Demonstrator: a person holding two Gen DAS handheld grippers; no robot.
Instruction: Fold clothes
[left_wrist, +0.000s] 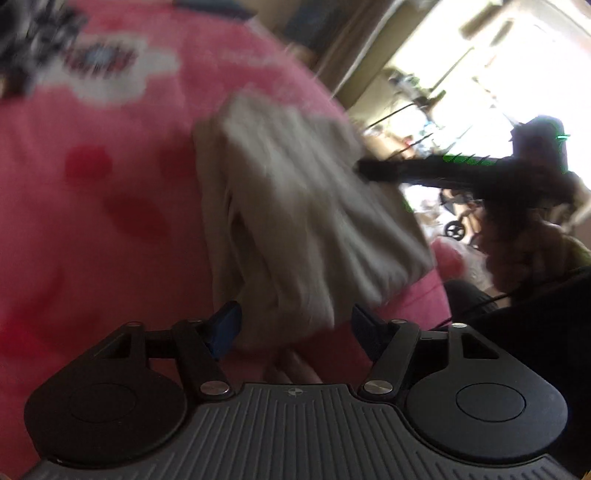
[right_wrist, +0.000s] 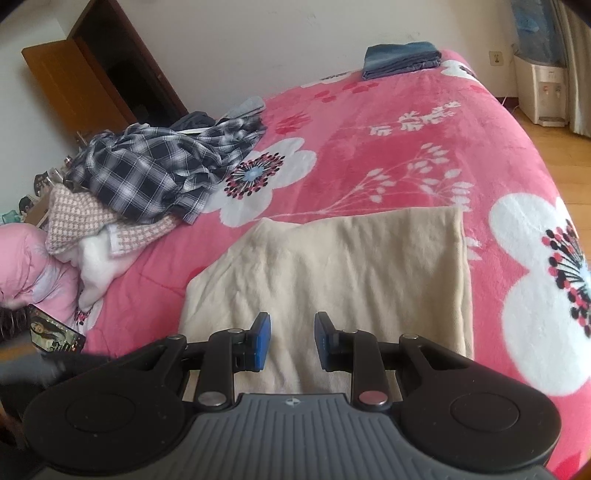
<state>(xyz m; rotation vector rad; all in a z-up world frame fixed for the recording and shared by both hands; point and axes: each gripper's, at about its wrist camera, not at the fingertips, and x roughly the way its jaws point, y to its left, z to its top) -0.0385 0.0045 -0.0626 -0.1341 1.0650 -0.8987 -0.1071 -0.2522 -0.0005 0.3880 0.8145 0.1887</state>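
Beige garment (right_wrist: 332, 266), soft, ribbed, folded rectangular on plush pink blanket (right_wrist: 388, 147); both tools (left_wrist: 291, 332) (right_wrist: 291, 341) apparently agape, empty.

Daylight is flooding in through a window (left_wrist: 498, 66), blowing out to white glare in the left wrist view, which is smearing with heavy motion blur. The right wrist view is staying sharp, evenly lit, with fisheye bending darkening its corners.
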